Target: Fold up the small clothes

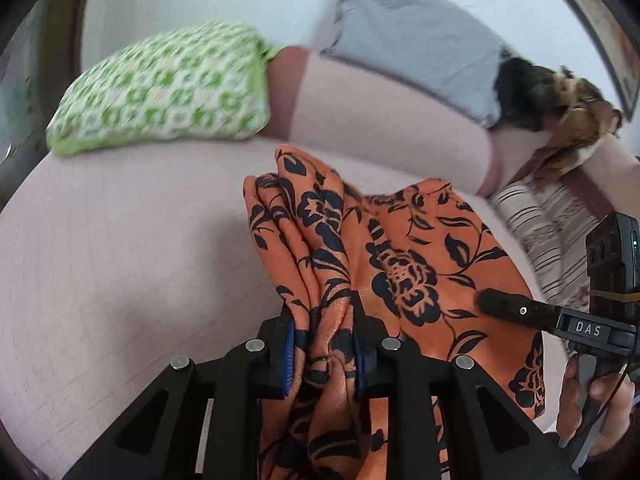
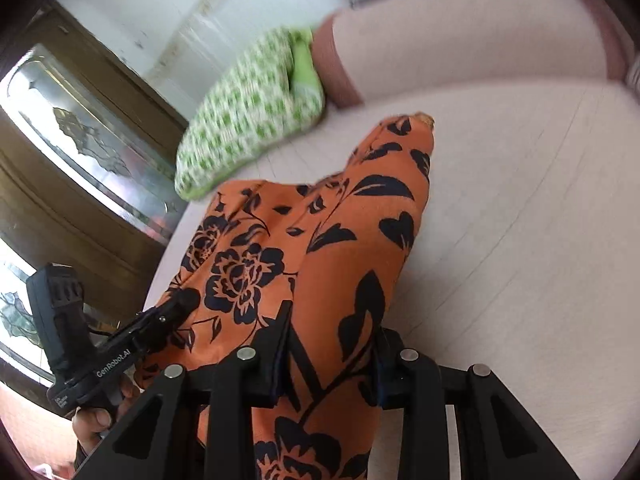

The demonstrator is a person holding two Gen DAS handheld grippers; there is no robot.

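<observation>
My left claw [image 1: 324,354] and right claw [image 2: 330,360] are each pinched narrow on a bunched fold of the orange floral garment [image 1: 404,256], which trails forward onto the bed [image 1: 120,260].

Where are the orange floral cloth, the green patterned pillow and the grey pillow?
orange floral cloth [image 1: 404,276]: left wrist view, a black flower.
green patterned pillow [image 1: 168,88]: left wrist view, its middle.
grey pillow [image 1: 408,40]: left wrist view, its middle.
</observation>
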